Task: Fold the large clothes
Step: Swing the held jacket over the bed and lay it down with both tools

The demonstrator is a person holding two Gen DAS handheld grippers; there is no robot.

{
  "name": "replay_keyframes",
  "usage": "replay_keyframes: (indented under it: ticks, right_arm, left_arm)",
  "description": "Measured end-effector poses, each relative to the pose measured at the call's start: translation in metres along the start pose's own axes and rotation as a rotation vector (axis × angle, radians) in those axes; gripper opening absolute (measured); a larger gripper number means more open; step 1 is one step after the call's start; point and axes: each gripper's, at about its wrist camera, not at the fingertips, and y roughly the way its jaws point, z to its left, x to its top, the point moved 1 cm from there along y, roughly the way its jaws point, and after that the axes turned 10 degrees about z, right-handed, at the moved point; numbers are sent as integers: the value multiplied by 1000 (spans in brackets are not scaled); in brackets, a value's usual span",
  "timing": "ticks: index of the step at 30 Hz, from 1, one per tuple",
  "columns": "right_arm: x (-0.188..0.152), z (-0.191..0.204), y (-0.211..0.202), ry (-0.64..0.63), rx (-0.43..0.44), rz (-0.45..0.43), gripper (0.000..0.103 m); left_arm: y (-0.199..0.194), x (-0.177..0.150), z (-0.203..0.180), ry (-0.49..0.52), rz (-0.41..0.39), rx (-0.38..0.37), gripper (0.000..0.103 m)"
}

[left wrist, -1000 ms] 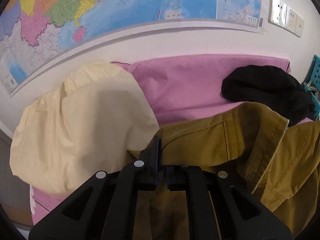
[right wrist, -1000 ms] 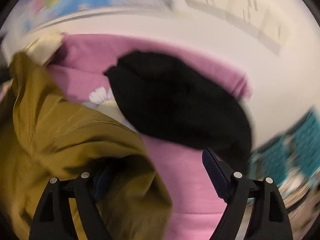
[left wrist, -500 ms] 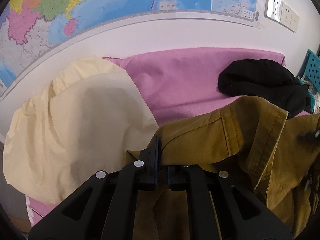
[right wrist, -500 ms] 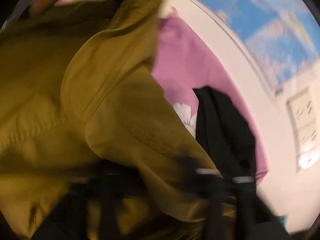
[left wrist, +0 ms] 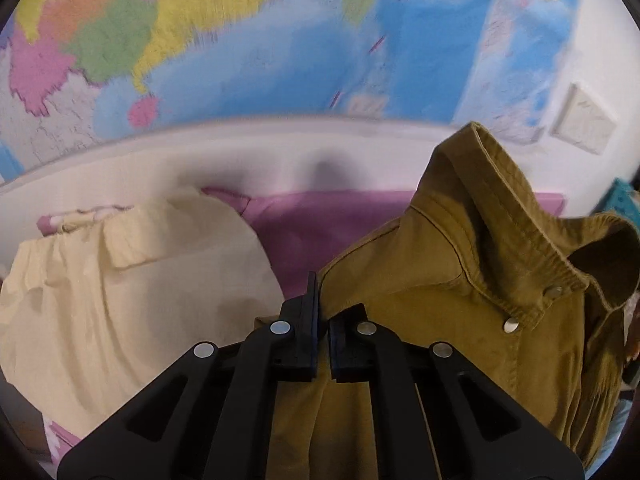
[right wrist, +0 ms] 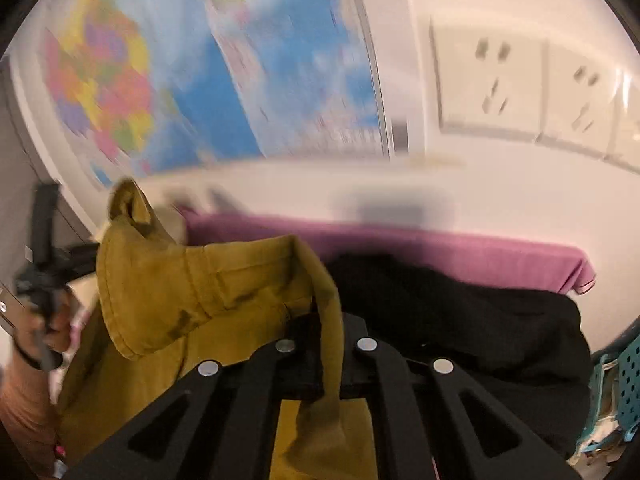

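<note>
Gripping olive jacket [left wrist: 460,300] with both tools, lifted off the pink-covered table [right wrist: 460,256].
Left tool [left wrist: 323,322] and right tool [right wrist: 326,344] clamped on fabric edges; soft, floppy, mid-weight cotton, so hold seams or shoulders.

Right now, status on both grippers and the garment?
Left gripper and right gripper both shut on olive jacket, raised. Cream garment, black garment lie beneath.

The jacket [left wrist: 460,300] is mustard olive with silver snaps. Left of the jacket lies a pale cream garment [left wrist: 132,300]; right of it, a black garment [right wrist: 460,320]. Under the jacket the cover [right wrist: 460,248] is pinkish purple. Above it, the map [left wrist: 280,52] is blue with pink, green, yellow and orange patches.
</note>
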Motion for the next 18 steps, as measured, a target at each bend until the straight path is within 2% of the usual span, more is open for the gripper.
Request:
replay_keyframes:
  ticks: [5,7,8,9,10,11,12,13,16,18]
  right_arm:
    - [-8,-11,75,56,-40,152,4]
    - [-11,-15,86,65,-92,172,19]
    - [-11,-17,85,73,-113,163,37]
    - [-11,-19,80,80,-110,152,55]
    - [-12,-21,71,93,-105,138,63]
    - [-13,-23,62,107,-102,125,79]
    - [-15,-25,48,119,-93,103,84]
    - [-21,-24,26,108,-66,67,84]
    - [-51,-16,-21,41,-42,17,84]
    - [-76,-3,-47,-28,-40,17,85]
  left_arm:
    - [66,-4,-9,8,131,106,10]
    - [75,-8,-11,8,145,115,13]
    - [72,-9,-12,15,137,109,17]
    - [67,-9,-11,14,123,103,38]
    - [58,-10,-8,9,95,102,67]
    - [49,-11,-6,4,64,103,77]
    - [30,-15,-1,0,0,88,87]
    - [22,-17,1,0,-21,74,93]
    - [-8,-33,3,29,-57,-44,93]
    - [-15,-46,-15,108,-40,-121,93]
